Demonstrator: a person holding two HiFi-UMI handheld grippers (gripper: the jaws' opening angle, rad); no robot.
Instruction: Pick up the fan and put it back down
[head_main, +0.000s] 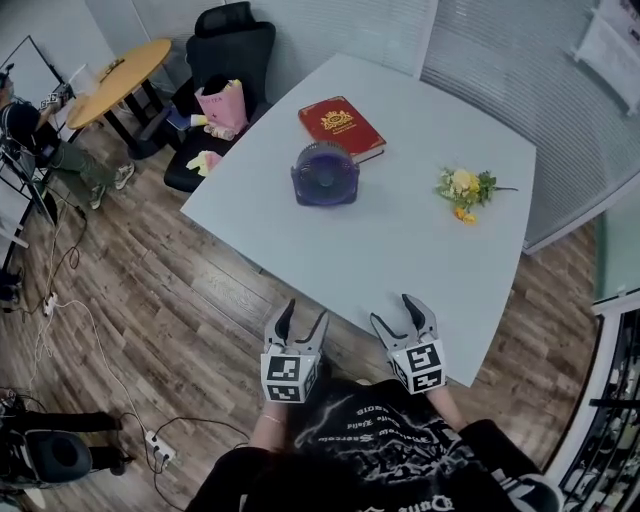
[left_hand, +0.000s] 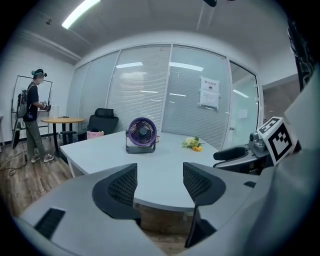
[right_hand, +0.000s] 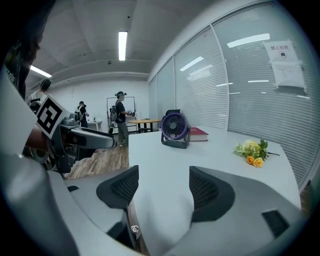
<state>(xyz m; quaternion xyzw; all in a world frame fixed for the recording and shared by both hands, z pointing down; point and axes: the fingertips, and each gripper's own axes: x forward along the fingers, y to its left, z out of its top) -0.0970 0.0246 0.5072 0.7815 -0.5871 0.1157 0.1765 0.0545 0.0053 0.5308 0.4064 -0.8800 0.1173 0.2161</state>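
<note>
Both the left gripper (head_main: 304, 315) and right gripper (head_main: 395, 312) are held empty with jaws apart, the purple desk fan (head_main: 325, 172) standing well ahead of them on the table (head_main: 400, 250), judged light and rigid, best taken by its stand (left_hand: 140, 148).

Person: black shirt (head_main: 370, 445), white print. Left hand-held gripper (head_main: 305, 315), right hand-held gripper (head_main: 395, 311): grey, black ribbed pads (left_hand: 122, 186), white cubes (head_main: 289, 378) with black square markers.

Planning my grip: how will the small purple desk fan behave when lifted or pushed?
The small purple desk fan looks rigid, so it likely lifts as one stiff piece. Its round head stands upright on a low dark base, so a high push may tip it. Mostly open grille: probably light.
</note>
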